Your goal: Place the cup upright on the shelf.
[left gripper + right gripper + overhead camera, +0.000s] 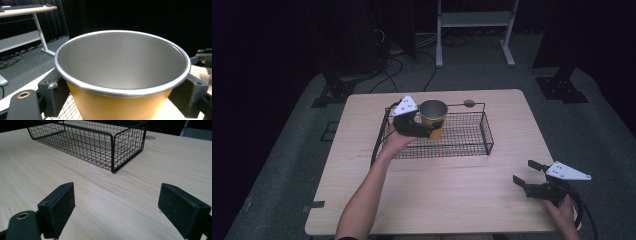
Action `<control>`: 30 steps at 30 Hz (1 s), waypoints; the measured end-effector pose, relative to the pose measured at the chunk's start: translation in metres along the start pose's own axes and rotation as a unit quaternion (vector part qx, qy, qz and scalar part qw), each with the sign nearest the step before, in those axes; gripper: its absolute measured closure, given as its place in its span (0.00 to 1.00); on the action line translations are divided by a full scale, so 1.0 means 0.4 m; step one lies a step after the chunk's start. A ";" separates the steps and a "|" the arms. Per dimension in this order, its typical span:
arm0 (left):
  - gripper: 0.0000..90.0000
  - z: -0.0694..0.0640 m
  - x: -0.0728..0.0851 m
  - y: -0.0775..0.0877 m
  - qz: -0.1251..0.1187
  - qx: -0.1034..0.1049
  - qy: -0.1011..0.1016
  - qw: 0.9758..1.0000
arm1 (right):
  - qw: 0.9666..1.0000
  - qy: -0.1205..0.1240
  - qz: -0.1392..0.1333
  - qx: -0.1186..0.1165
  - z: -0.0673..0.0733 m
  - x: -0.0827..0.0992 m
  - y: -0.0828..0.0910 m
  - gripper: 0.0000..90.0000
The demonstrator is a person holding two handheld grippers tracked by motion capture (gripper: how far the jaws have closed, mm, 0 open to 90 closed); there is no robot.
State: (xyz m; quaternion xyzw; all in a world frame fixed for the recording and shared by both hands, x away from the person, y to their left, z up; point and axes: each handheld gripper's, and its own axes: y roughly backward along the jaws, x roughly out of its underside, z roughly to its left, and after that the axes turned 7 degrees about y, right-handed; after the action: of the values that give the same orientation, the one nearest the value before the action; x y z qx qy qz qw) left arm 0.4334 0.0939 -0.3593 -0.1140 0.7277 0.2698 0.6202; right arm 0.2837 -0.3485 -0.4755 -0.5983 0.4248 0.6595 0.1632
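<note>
A yellow cup [433, 117] with a silver metal inside is held over the left part of a black wire basket [472, 146]. My left gripper [424, 126] is shut on the cup's wall, one jaw at each side just below the rim. The left gripper view looks down into the cup [120, 65], with the fingers [52, 96] pressed on its yellow sides. Whether the cup rests on the basket floor or hangs above it I cannot tell. My right gripper [527, 172] is open near the table's front right corner, its fingers [58, 206] wide apart over bare wood.
The light wooden table [437, 200] has a round cable hole [469, 103] at its far edge behind the basket. The basket [117, 147] lies ahead of the right gripper. Beyond the table are a white desk frame [474, 30], floor cables and dark stands.
</note>
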 end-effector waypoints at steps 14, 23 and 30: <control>0.15 0.052 0.025 -0.041 0.023 0.001 0.007 1.000 | 1.000 0.001 0.000 0.000 0.000 0.000 0.000 0.14; 0.15 0.063 0.023 -0.076 0.045 0.007 -0.009 0.999 | 1.000 0.000 -0.001 -0.001 0.000 0.000 0.000 0.14; 0.15 0.072 0.039 -0.106 0.060 0.018 -0.005 0.998 | 1.000 0.001 -0.001 -0.001 0.000 0.000 0.000 0.14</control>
State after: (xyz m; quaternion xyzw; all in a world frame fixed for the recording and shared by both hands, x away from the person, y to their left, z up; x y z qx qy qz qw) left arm 0.4754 0.0768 -0.3873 -0.0577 0.7348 0.2938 0.6086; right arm 0.2835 -0.3486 -0.4755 -0.5993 0.4236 0.6594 0.1631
